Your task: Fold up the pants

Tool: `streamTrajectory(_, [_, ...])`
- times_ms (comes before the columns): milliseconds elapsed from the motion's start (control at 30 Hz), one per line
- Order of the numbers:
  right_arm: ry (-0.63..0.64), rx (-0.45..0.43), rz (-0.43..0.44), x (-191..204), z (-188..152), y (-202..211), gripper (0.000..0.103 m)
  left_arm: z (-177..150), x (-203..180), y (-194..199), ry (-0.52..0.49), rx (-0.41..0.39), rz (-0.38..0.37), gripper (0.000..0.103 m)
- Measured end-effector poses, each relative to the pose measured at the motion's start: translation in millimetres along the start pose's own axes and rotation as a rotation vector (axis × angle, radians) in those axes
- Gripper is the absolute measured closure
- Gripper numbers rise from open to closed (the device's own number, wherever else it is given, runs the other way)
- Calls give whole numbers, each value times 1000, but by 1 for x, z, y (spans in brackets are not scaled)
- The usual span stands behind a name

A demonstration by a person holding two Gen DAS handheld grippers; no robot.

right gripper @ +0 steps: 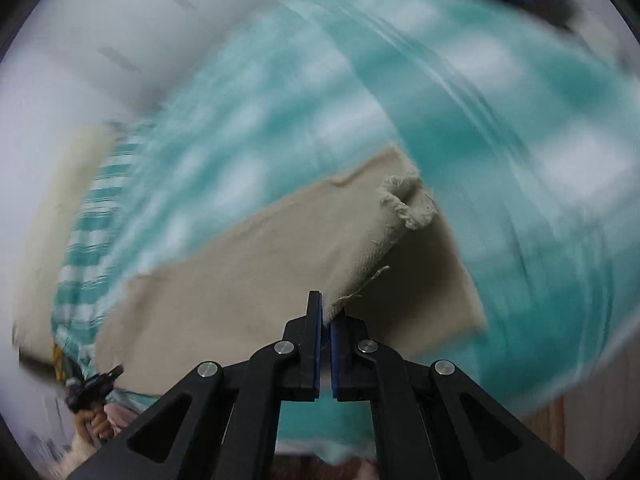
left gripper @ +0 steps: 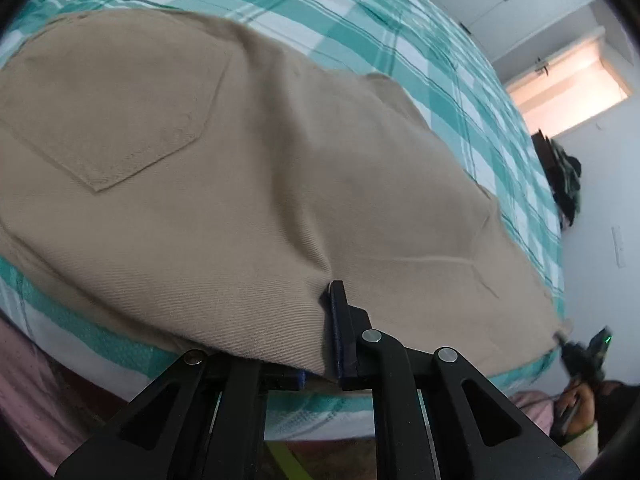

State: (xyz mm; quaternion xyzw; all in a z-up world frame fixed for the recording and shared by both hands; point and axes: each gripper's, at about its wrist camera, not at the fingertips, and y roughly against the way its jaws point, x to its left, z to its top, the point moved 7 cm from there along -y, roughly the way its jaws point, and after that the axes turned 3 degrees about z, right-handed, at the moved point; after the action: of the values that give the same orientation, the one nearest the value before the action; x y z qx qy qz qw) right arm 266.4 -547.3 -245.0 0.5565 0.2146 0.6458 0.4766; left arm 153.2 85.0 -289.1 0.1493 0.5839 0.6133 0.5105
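Khaki pants (left gripper: pixel 224 168) lie on a bed with a teal and white plaid sheet (left gripper: pixel 360 32); a back pocket (left gripper: pixel 116 116) shows at the left. My left gripper (left gripper: pixel 326 312) is shut on the near edge of the pants near the seat, with cloth draped over its left finger. My right gripper (right gripper: pixel 326 316) is shut on the frayed hem end of a pant leg (right gripper: pixel 280 264) and holds it lifted above the sheet (right gripper: pixel 500 140). The right wrist view is motion-blurred. The right gripper also shows far right in the left wrist view (left gripper: pixel 576 350), at the leg's end.
The bed's near edge runs along the bottom of the left wrist view. White wardrobe doors (left gripper: pixel 500 4) and a lit window (left gripper: pixel 572 92) stand beyond the bed. Dark clothes (left gripper: pixel 564 184) hang at the far side. The left gripper and hand show at the lower left of the right wrist view (right gripper: pixel 94 396).
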Motion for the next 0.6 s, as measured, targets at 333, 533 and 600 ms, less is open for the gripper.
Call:
streamTrajectory(333, [-18,-17,12,-6,6,-3,99,6,-3,-9,-86,-9,68,94])
streamTrajectory(533, [-91,-80,101,-1,9,4,55,7,-2,-8,-87,-9,60,94])
streamTrajectory(600, [-165,-144,133,-11,13,13,57,7,-3,-7,-83,-6,54,94])
